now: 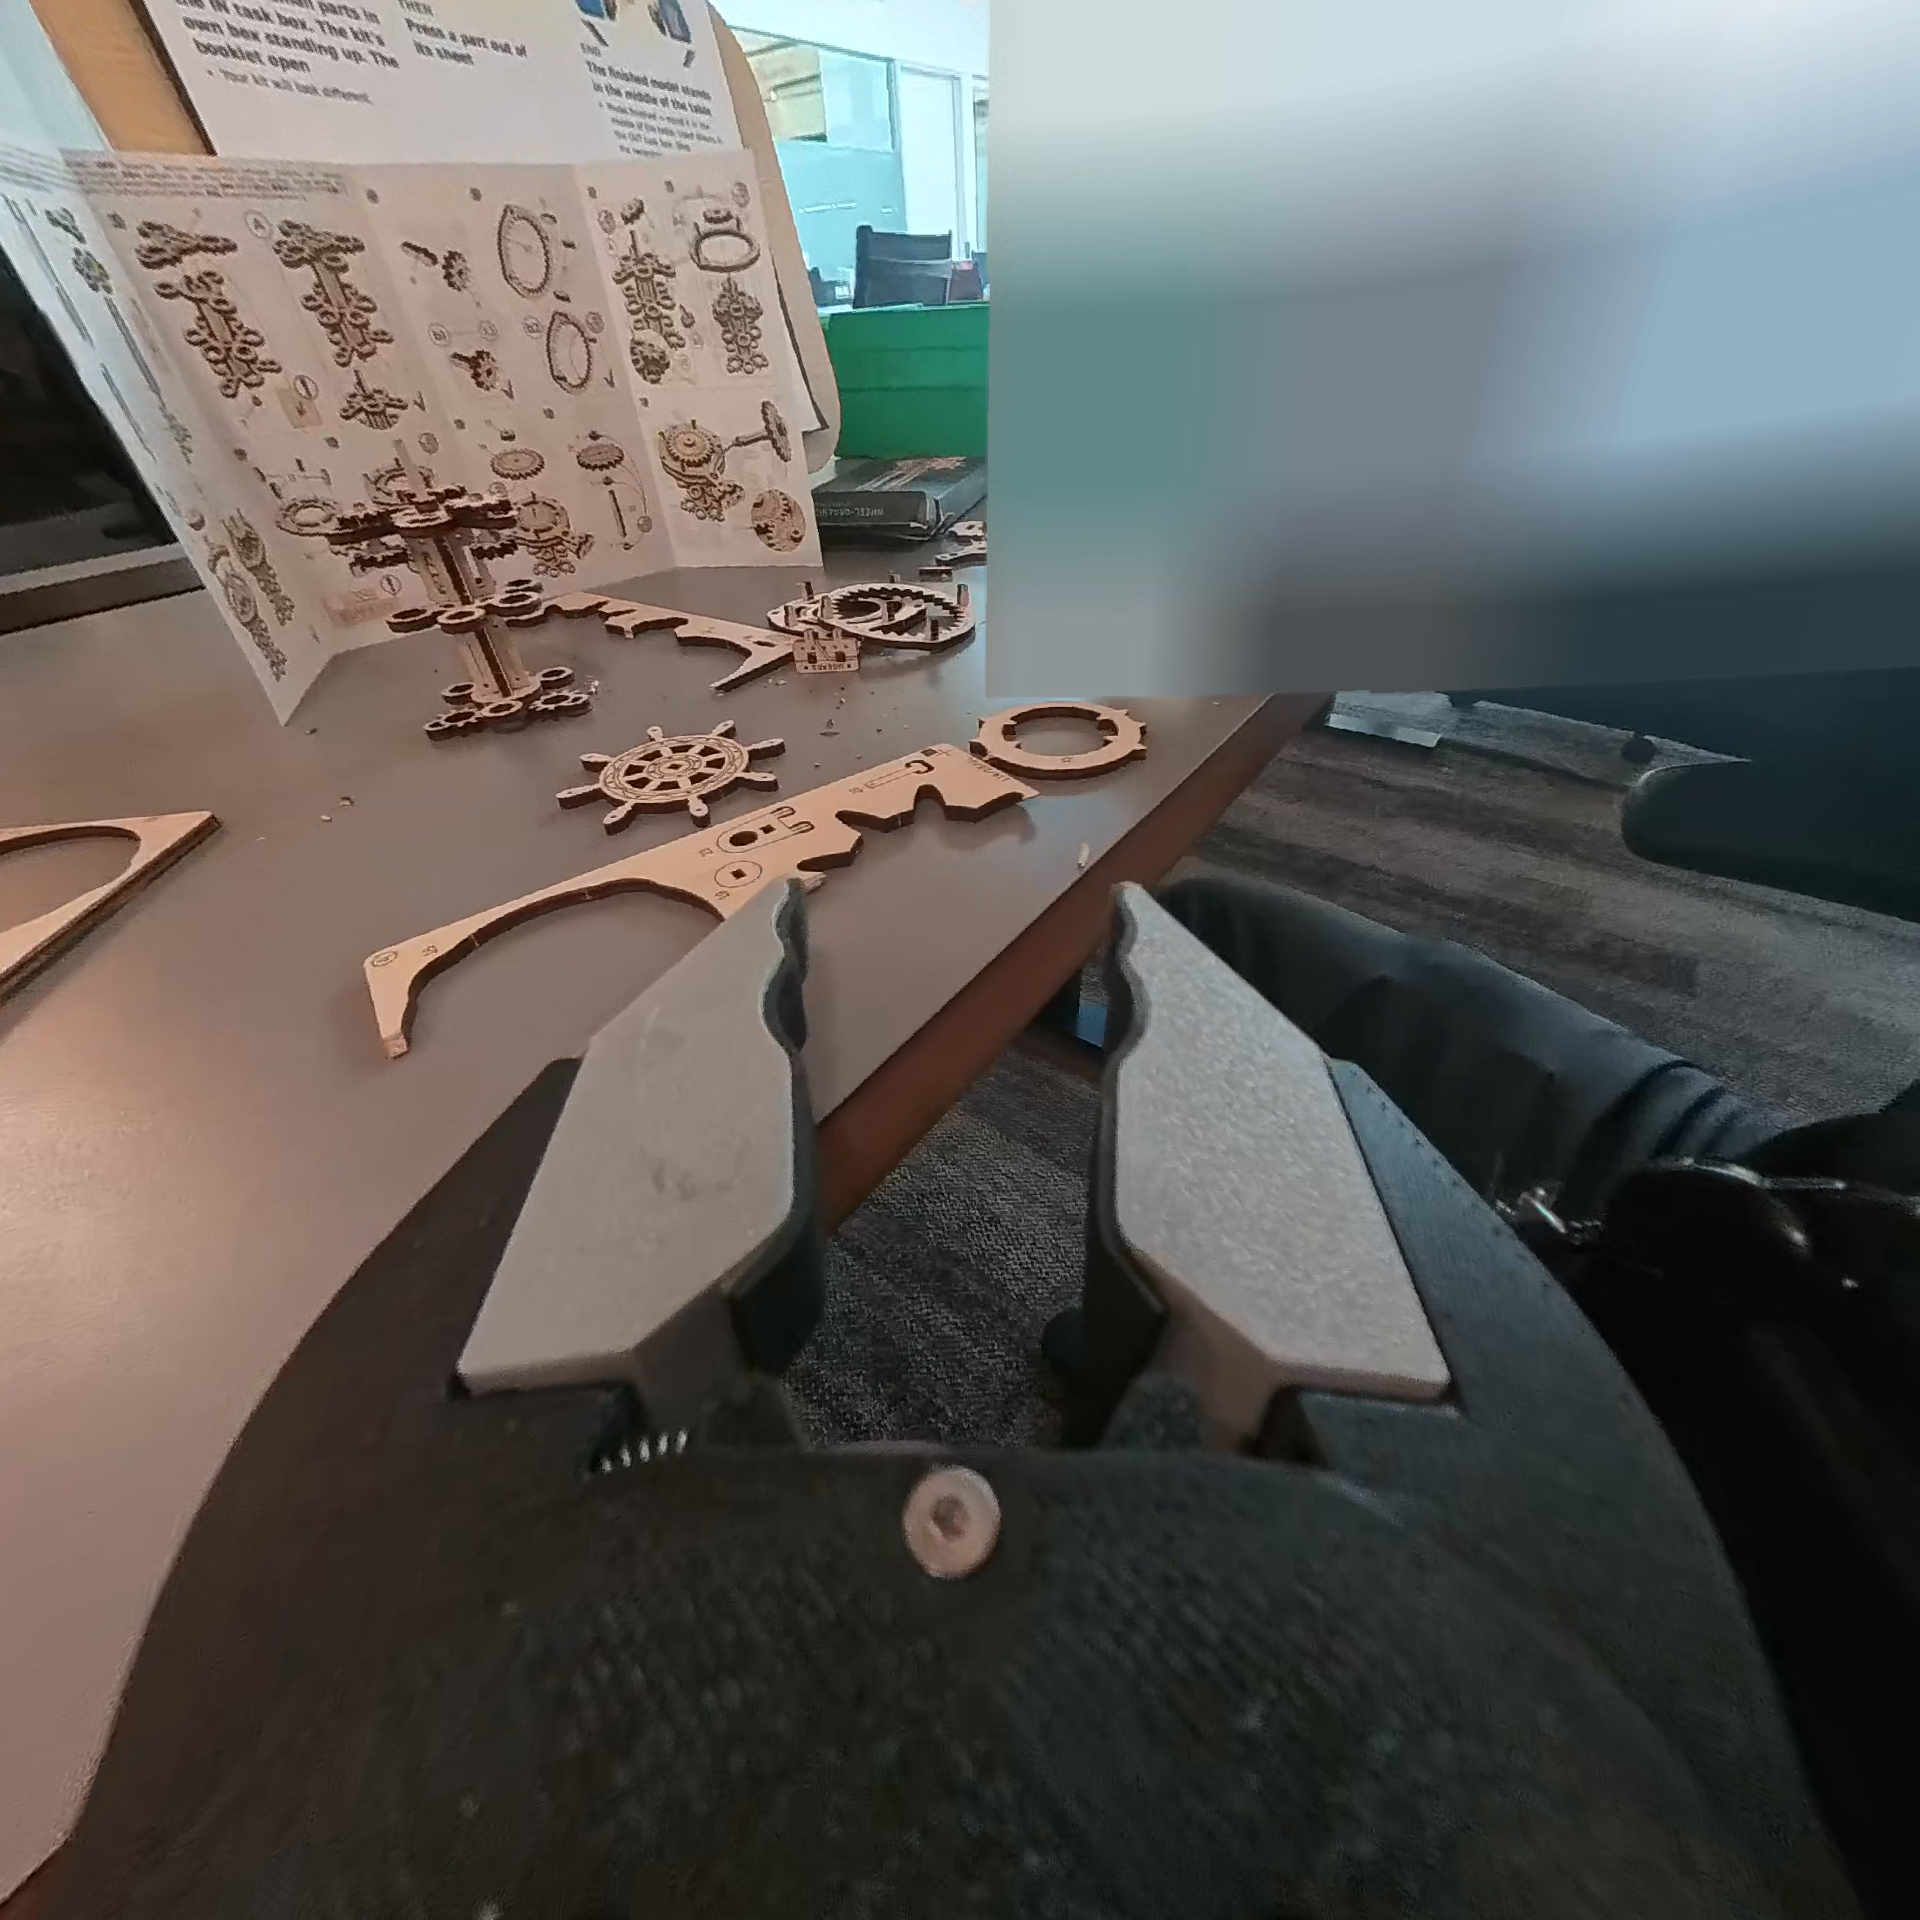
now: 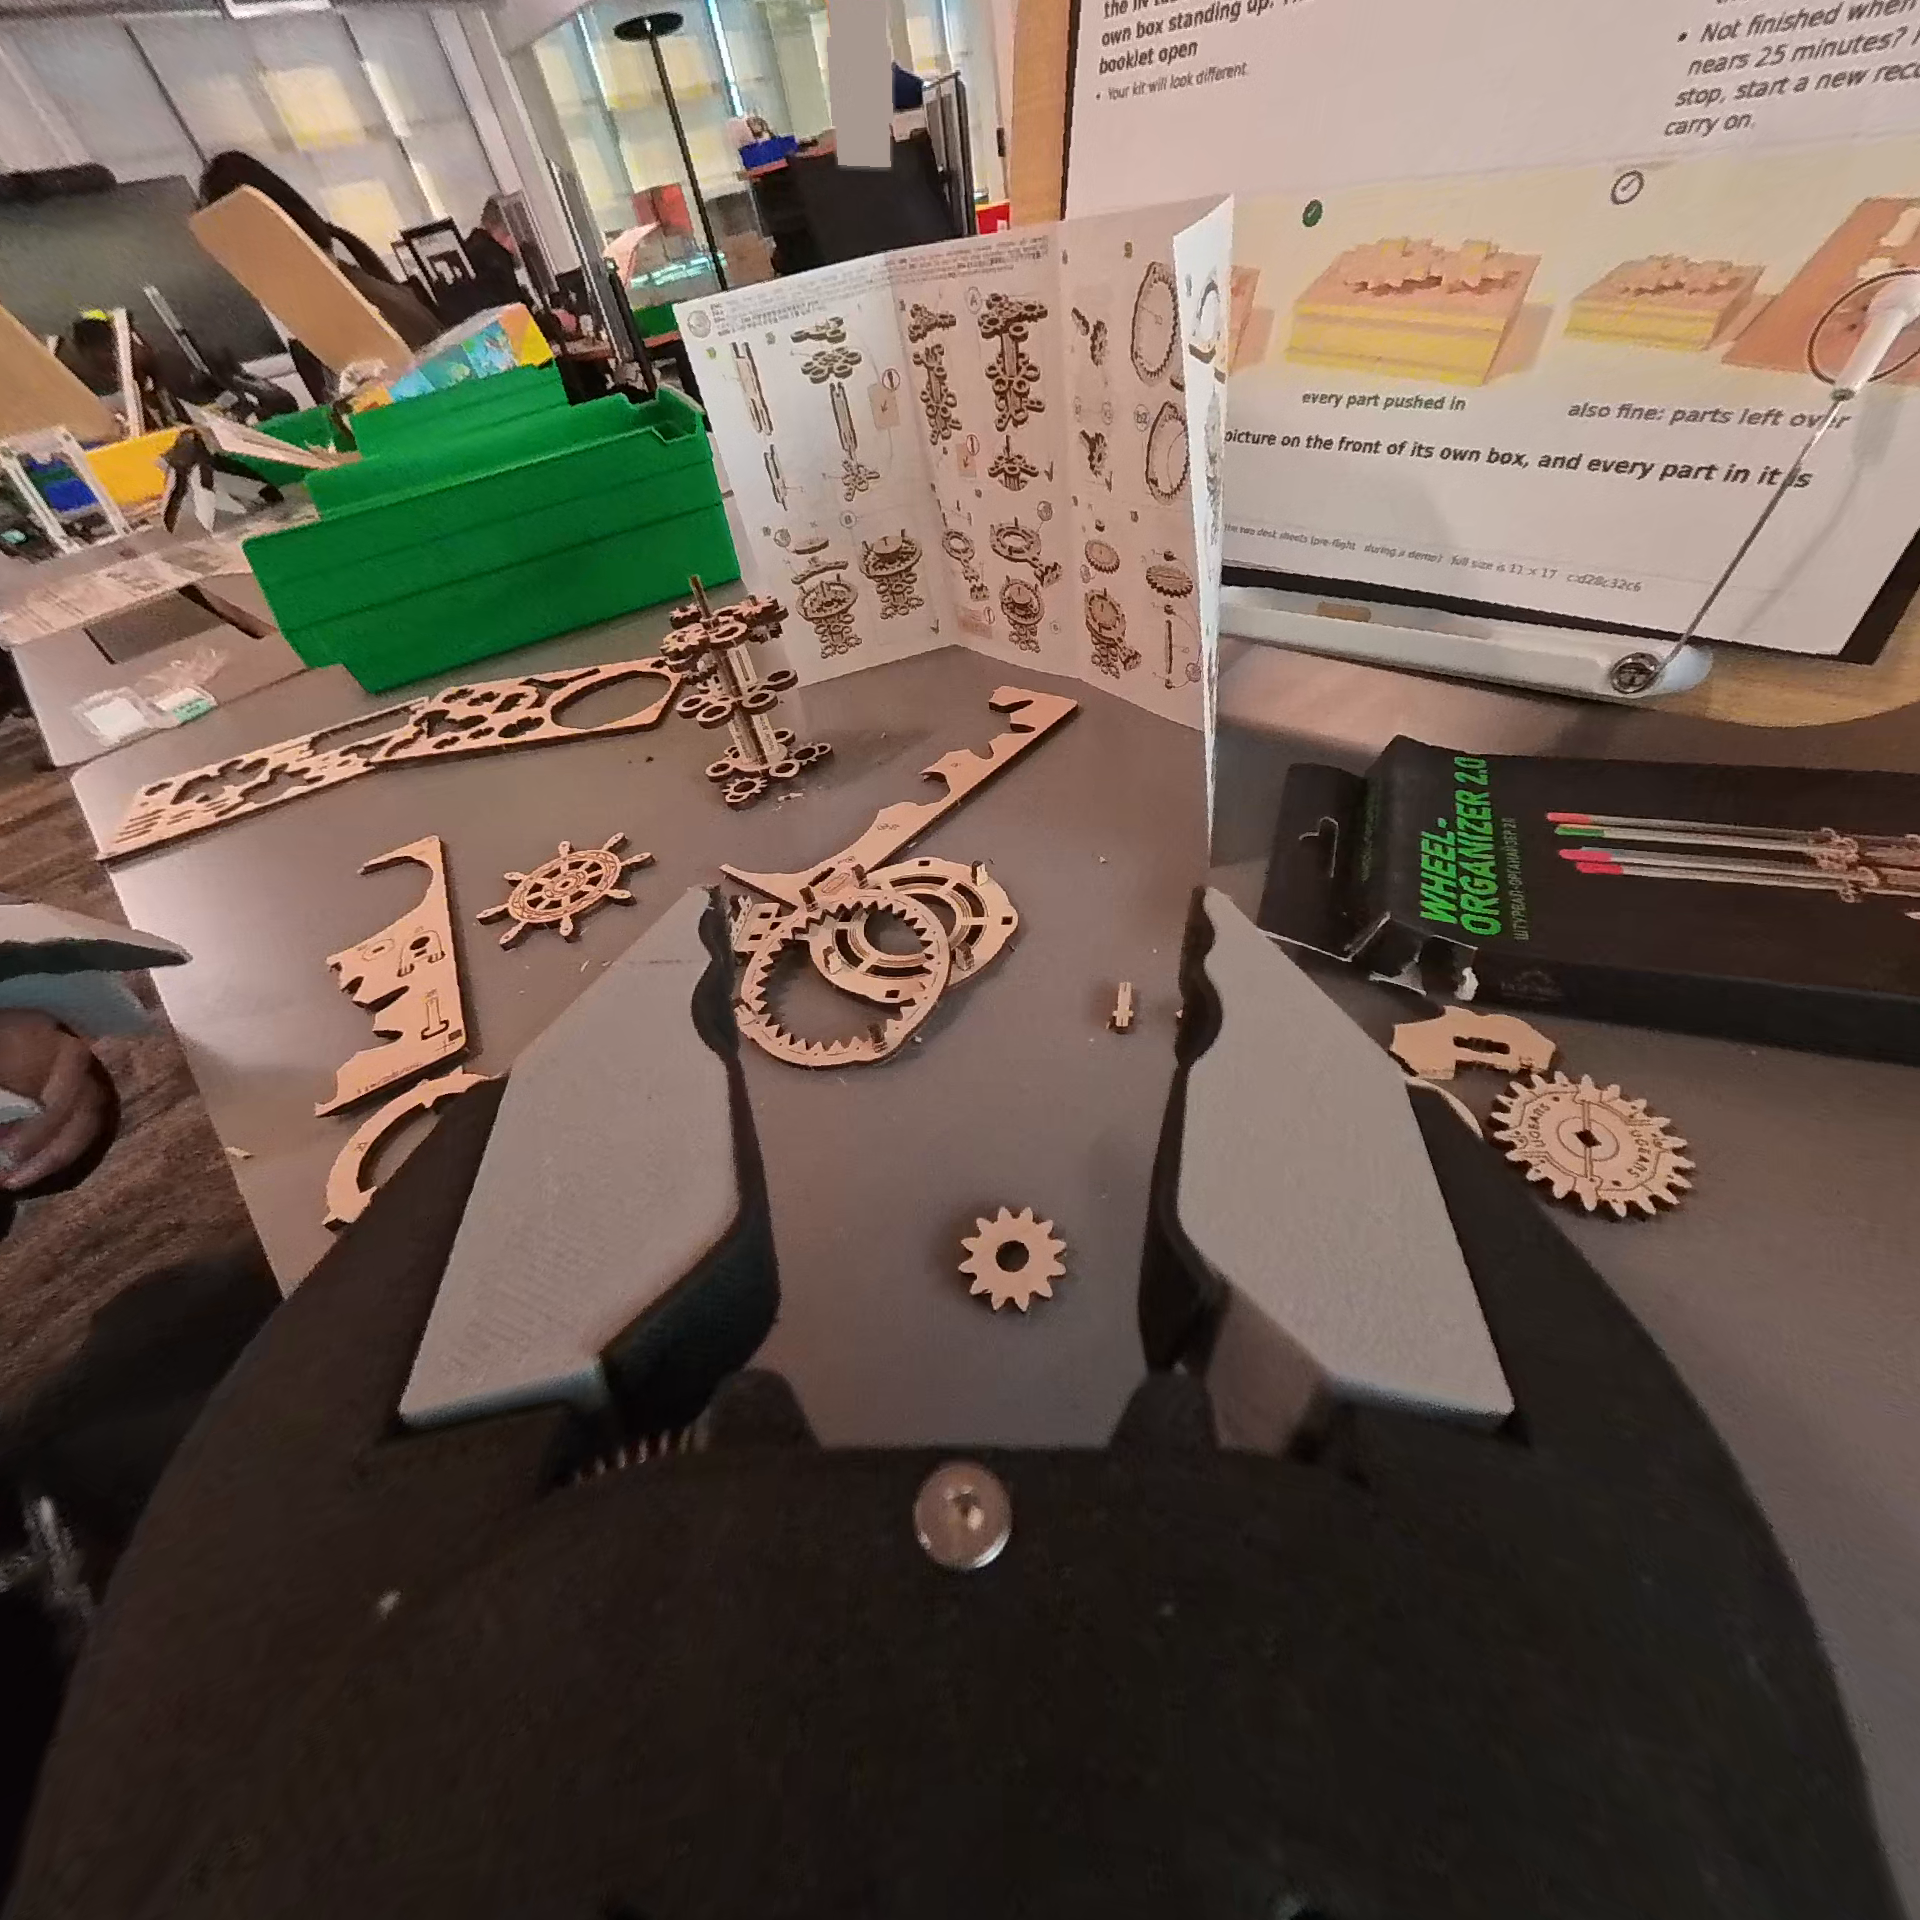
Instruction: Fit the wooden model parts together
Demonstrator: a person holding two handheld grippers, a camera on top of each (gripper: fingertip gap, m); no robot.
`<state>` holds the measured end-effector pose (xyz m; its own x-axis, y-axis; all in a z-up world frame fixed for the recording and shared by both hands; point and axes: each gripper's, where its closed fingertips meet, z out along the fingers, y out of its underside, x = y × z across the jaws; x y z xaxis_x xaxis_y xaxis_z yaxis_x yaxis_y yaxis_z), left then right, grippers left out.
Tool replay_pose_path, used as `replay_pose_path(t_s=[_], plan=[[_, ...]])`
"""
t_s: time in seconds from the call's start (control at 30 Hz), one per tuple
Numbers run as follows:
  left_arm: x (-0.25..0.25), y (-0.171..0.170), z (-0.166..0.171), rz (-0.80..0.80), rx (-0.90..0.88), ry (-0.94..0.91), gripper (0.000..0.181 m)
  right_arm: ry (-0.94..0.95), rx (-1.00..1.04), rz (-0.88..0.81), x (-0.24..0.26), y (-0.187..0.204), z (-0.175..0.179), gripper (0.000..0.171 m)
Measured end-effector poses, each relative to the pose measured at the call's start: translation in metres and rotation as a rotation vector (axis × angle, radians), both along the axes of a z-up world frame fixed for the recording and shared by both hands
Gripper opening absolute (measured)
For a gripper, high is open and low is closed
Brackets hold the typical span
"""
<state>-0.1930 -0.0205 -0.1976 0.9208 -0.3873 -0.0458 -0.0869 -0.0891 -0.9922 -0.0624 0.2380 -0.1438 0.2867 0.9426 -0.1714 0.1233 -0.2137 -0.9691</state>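
Laser-cut wooden parts lie on a grey table. A built wooden tower of stacked ring tiers stands near the open instruction booklet; it also shows in the left wrist view. A ring-gear assembly lies ahead of my right gripper, which is open and empty above the table, with a small gear between its fingers. A ship's wheel, a cut-out sheet strip and a wooden ring lie ahead of my left gripper, which is open and empty at the table's edge.
A black kit box lies at the right, with a larger gear in front of it. Green bins stand at the back left. A spent part sheet lies far left. A tablet on a stand is behind. A person's hand shows at the left. Across from one pair of fingers to the other is roughly 30 cm. Both grippers' tips are roughly 20 cm from the built wooden tower.
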Motion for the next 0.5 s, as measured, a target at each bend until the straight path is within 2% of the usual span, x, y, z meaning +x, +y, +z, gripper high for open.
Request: replay_pose_path(t_s=[0.4,0.5], plan=[[-0.008,0.002,0.004,0.032,-0.006,-0.044,0.053,0.020,-0.003,0.008,0.001,-0.002,0.002,0.083],[-0.013,0.002,0.020,0.055,0.017,-0.087,0.053,0.006,0.017,0.006,0.000,-0.003,0.002,0.083]])
